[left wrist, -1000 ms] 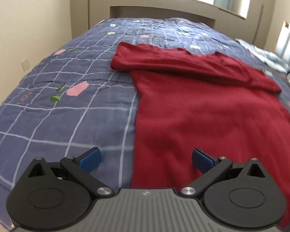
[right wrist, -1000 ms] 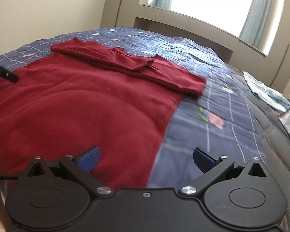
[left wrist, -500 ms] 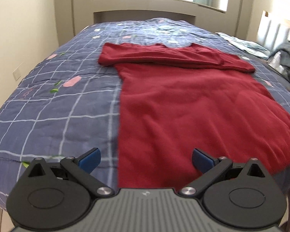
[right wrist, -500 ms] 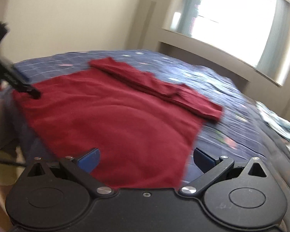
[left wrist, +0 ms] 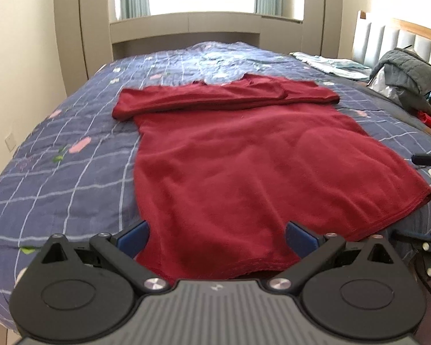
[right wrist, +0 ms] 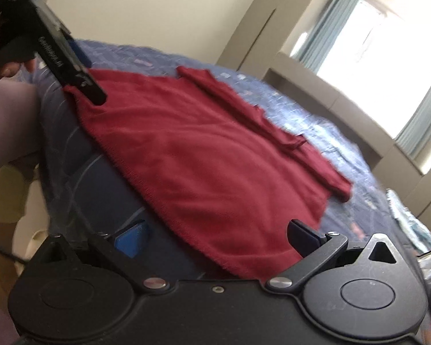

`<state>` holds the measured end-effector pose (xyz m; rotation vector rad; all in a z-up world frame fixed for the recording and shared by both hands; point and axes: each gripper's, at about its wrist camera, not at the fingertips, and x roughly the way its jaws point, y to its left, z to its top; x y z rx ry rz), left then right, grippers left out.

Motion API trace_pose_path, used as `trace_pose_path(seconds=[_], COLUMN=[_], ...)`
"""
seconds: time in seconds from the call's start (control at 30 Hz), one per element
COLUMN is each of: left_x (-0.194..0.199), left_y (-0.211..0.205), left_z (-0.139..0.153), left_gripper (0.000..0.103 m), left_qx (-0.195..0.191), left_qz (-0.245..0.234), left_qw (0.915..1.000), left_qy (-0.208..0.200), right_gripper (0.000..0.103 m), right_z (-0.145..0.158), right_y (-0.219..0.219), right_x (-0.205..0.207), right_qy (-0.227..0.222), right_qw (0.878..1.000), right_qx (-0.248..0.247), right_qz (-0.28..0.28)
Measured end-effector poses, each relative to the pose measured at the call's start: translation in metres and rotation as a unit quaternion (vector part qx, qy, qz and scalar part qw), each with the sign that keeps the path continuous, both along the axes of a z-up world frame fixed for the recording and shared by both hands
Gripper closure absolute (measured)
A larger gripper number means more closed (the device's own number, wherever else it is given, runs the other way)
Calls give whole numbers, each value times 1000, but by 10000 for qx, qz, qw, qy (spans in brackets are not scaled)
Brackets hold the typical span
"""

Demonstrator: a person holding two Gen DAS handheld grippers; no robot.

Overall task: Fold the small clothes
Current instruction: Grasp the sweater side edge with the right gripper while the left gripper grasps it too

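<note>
Left gripper (left wrist: 215, 237) pulled back to red garment (left wrist: 244, 155) hem; right gripper (right wrist: 217, 240) swung leftward, tilted

Near hem of the red garment (left wrist: 244, 166) hidden behind the left claw (left wrist: 215, 237), bed (right wrist: 344, 149) and window blurred in the right wrist view, right claw (left wrist: 428, 159) cut off by the frame's right edge.

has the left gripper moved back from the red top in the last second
Yes. The left gripper has pulled back toward the foot of the bed: the red top's near hem, earlier out of frame, now shows between its open fingers.
</note>
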<state>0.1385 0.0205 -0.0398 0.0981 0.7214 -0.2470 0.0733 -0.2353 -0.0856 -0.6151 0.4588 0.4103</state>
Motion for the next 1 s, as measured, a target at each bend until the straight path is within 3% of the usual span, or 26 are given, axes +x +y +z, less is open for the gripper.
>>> trace_pose_path(seconds=[0.13, 0.33, 0.4, 0.47, 0.5, 0.57, 0.6, 0.8, 0.93, 1.0], left_x=[-5, -18, -22, -24, -24, -25, -26, -26, -21, -19], left_y=[-6, -16, -21, -27, -30, -36, -39, -57, -75, -79], left_z=[5, 12, 10, 6, 3, -1, -4, -9, -22, -26], left_gripper=[0, 0, 0, 0, 0, 0, 0, 0, 0, 0], left_qx=[9, 9, 48, 171, 222, 302, 335, 570, 1220, 1359], left_qz=[-170, -460, -600, -711, -761, -887, -955, -1238, -1237, -1270], left_qw=[9998, 9985, 9978, 9970, 9966, 9954, 9947, 9903, 9842, 9819], left_qy=[-88, -309, -294, -265, -243, -185, -162, -263, -329, -351], right_gripper=[2, 20, 32, 55, 61, 81, 85, 90, 90, 90], right_z=[0, 2, 0, 1, 2, 6, 9, 40, 55, 61], right_y=[-3, 0, 2, 4, 5, 7, 7, 1, -1, -2], right_x=[1, -4, -5, -4, -3, 0, 1, 19, 25, 27], right_qy=[-331, -341, -277, -181, -133, -39, 9, 364, 506, 526], right_qw=[9993, 9991, 9989, 9988, 9987, 9984, 9982, 9933, 9891, 9881], right_qx=[-82, -18, -52, 7, 37, 141, 229, 1027, 1345, 1408], right_qz=[-120, 239, 371, 465, 498, 553, 558, 394, 309, 310])
